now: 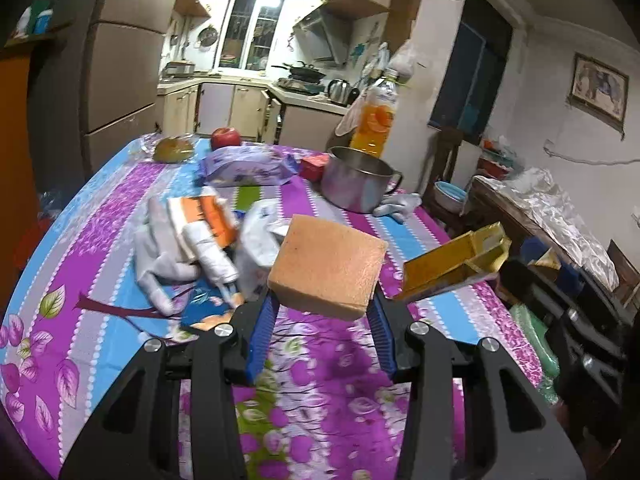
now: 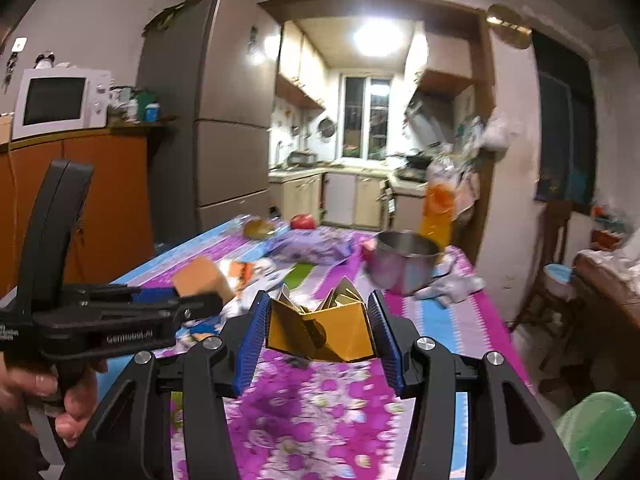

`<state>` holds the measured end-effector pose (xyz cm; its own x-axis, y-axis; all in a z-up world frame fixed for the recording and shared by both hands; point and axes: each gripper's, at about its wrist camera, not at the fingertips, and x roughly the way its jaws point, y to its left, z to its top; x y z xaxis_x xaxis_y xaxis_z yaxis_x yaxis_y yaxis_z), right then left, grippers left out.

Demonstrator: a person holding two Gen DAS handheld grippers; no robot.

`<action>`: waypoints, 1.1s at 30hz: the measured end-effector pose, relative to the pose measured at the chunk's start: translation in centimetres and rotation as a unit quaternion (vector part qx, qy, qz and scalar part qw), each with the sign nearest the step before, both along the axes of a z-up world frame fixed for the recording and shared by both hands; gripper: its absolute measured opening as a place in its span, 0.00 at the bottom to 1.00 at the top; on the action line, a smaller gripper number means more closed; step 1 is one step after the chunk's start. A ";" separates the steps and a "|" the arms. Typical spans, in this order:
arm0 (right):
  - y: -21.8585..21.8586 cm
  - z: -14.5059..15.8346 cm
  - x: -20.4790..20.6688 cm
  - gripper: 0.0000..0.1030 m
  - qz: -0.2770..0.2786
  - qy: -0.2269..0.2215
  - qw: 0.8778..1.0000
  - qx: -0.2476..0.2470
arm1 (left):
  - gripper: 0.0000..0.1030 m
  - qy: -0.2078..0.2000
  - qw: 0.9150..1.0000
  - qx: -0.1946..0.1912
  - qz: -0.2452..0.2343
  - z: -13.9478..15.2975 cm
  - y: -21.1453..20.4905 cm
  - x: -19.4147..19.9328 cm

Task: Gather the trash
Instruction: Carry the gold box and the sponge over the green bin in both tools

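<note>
- Both pairs of jaws are clamped on trash held above the table [image 1: 100, 208], which wears a purple, blue and grey flowered cloth.
- Left gripper [image 1: 324, 304]: its blue ribbed pads pinch the lower edge of an orange-brown sponge block [image 1: 328, 264]. From the right wrist view the same gripper [image 2: 188, 300] shows side-on at the left, the block [image 2: 200, 276] sticking out past its tips, and a hand [image 2: 52, 400] wraps its black handle.
- Right gripper [image 2: 318, 332]: its pads press both sides of a crushed yellow carton [image 2: 324, 332], whose torn flaps stand open on top. In the left wrist view the carton [image 1: 452, 268] hangs just right of the sponge block, apart from it.
- Still lying on the cloth beyond the sponge block: a heap of white and orange wrappers and tubes [image 1: 200, 240] and a white plastic bag [image 1: 256, 236].
- Farther back stand a steel pot [image 1: 356, 180], a juice bottle [image 1: 376, 120], a purple tissue pack [image 1: 248, 166], a small red box [image 1: 314, 166] and a red apple [image 1: 226, 138].
</note>
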<state>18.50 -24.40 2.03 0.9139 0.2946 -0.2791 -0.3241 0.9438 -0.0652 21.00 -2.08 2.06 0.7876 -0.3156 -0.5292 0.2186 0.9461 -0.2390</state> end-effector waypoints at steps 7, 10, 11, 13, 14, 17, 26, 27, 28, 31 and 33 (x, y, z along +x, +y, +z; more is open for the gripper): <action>-3.9 2.0 -1.7 0.50 -0.059 -0.014 0.998 -0.005 | 0.40 -0.010 1.000 0.000 -0.022 1.2 -3.4 -0.1; -6.0 2.6 -2.3 0.50 -0.085 -0.017 0.996 -0.003 | 0.40 -0.019 0.999 0.000 -0.032 2.1 -4.9 0.1; -6.8 2.8 -2.5 0.50 -0.094 -0.017 0.995 -0.002 | 0.40 -0.023 0.999 0.002 -0.035 2.4 -5.6 0.0; -8.2 3.2 -2.8 0.50 -0.110 -0.018 0.994 0.001 | 0.40 -0.029 0.999 0.001 -0.045 3.0 -6.7 -0.1; -9.2 3.4 -3.1 0.50 -0.122 -0.019 0.992 0.004 | 0.40 -0.032 0.998 0.002 -0.050 3.3 -7.5 -0.2; -11.4 4.0 -3.5 0.50 -0.146 -0.018 0.989 0.008 | 0.40 -0.042 0.997 0.002 -0.066 4.3 -9.6 -0.4; -18.7 5.3 -6.0 0.50 -0.223 -0.013 0.975 0.019 | 0.40 -0.065 0.990 0.005 -0.124 6.6 -16.7 -0.7; -19.3 5.3 -6.2 0.50 -0.231 -0.013 0.973 0.020 | 0.40 -0.066 0.989 0.005 -0.129 6.6 -17.3 -0.8; -20.1 5.4 -6.5 0.50 -0.237 -0.011 0.971 0.021 | 0.40 -0.066 0.988 0.007 -0.139 6.6 -18.4 -0.8; -23.3 5.6 -7.5 0.50 -0.261 -0.001 0.965 0.026 | 0.40 -0.066 0.985 0.009 -0.159 6.6 -20.9 -0.7; -24.9 5.6 -8.1 0.50 -0.275 0.002 0.961 0.027 | 0.40 -0.064 0.983 0.010 -0.174 6.6 -22.8 -0.5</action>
<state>10.37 -49.30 7.64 0.9347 -0.2183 -0.2804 0.2244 0.9744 -0.0109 20.46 -24.89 8.63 0.6936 -0.5691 -0.4416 0.5576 0.8123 -0.1710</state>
